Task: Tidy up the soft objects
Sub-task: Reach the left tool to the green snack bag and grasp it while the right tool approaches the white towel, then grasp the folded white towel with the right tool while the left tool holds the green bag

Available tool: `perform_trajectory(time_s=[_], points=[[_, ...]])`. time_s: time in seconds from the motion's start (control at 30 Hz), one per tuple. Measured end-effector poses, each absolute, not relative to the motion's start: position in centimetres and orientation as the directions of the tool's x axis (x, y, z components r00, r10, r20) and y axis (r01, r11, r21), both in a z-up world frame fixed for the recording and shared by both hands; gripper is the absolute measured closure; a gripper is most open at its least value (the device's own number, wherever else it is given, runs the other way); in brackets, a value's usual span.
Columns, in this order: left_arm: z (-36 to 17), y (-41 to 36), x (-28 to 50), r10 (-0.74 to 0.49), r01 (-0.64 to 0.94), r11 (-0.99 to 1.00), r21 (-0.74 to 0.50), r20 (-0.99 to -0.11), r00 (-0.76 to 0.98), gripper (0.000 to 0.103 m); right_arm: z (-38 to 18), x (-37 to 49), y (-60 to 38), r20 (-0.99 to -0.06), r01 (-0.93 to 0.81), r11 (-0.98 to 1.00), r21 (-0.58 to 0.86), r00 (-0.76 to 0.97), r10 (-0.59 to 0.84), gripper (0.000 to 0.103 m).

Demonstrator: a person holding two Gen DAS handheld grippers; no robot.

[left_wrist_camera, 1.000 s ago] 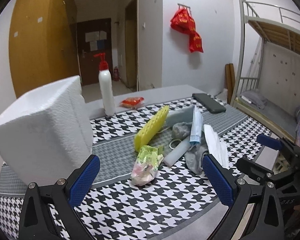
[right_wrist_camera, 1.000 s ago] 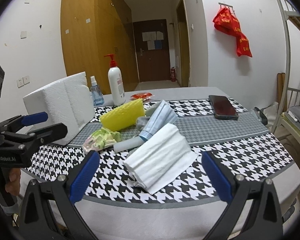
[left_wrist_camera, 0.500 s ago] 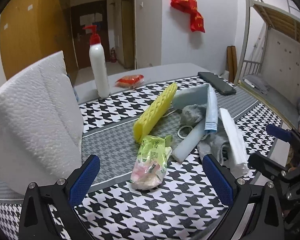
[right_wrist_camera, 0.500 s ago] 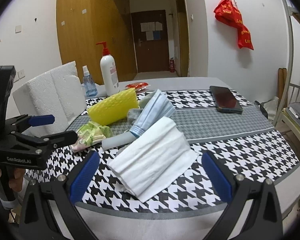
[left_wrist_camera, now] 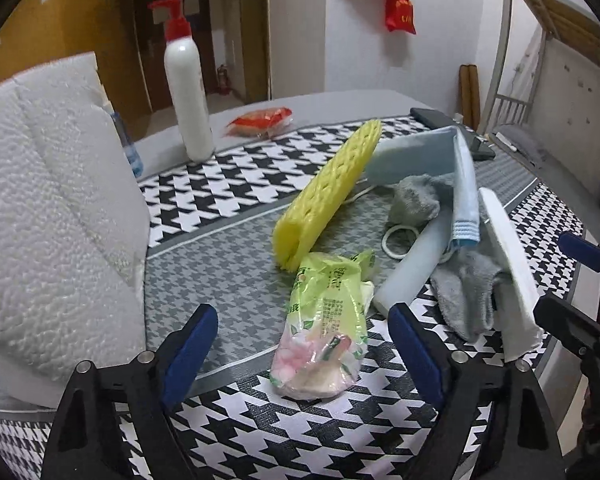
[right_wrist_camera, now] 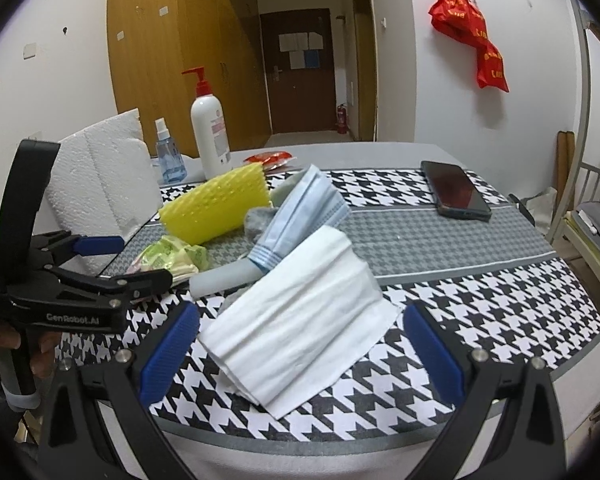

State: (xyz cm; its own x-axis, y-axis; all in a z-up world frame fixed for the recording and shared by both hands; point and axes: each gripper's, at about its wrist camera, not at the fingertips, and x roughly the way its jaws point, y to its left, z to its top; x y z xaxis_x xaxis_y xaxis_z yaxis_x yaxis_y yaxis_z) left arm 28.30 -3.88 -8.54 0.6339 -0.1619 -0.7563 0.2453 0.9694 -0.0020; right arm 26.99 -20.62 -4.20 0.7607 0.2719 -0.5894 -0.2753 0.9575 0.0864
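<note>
Green packet [left_wrist_camera: 324,320] lies between the spread left tool [left_wrist_camera: 300,344].

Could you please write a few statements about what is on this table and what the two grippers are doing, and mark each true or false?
1. The left gripper stands open around the green packet. True.
2. The right gripper is shut on the tissues. False: its jaws stand wide open, with the tissues between them and untouched.
3. The phone lies apart from the pile. True.
4. The pump bottle lies on its side. False: it stands upright.
5. The yellow sponge sits on the phone. False: it rests in the pile beside the mask.
</note>
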Motion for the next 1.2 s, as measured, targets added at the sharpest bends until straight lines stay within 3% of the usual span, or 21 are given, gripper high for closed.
perform_trajectory(time_s=[0.2, 0.33, 0.47, 0.6, 1.1, 1.17, 1.2], points=[[-9.2, -4.0, 28.7, -0.173, 0.261, 0.965, -0.014, -0.781, 0.6, 0.037, -4.6, 27.6, -20.5, -0.607, -0.268, 0.96, 0.086, 0.75, 0.264, 0.0], [-9.3, -4.2, 28.6, -0.18, 0.285, 0.959, -0.002, -0.78, 0.599, 0.057, -4.8, 27.8, -20.5, -0.615, -0.262, 0.961, 0.085, 0.745, 0.258, 0.0], [-9.2, -4.1, 28.6, -0.206, 0.302, 0.953, -0.019, -0.771, 0.603, 0.067, -5.0, 27.9, -20.5, -0.625, -0.249, 0.965, 0.082, 0.741, 0.244, 0.0], [-8.9, -3.3, 28.7, -0.279, 0.32, 0.943, -0.096, -0.752, 0.597, 0.069, -5.0, 27.8, -20.5, -0.63, -0.244, 0.967, 0.073, 0.74, 0.234, 0.0], [-7.7, -2.9, 26.6, -0.371, 0.375, 0.916, -0.144, -0.665, 0.648, 0.069, -5.9, 27.4, -20.4, -0.675, -0.197, 0.977, 0.077, 0.711, 0.196, 0.0], [-7.7, -2.8, 26.7, -0.369, 0.369, 0.917, -0.148, -0.661, 0.653, 0.069, -6.1, 27.4, -20.5, -0.683, -0.195, 0.977, 0.089, 0.702, 0.202, 0.003], [-7.7, -2.7, 26.8, -0.369, 0.368, 0.918, -0.148, -0.66, 0.654, 0.069, -6.2, 27.4, -20.6, -0.685, -0.196, 0.976, 0.098, 0.697, 0.209, 0.01]])
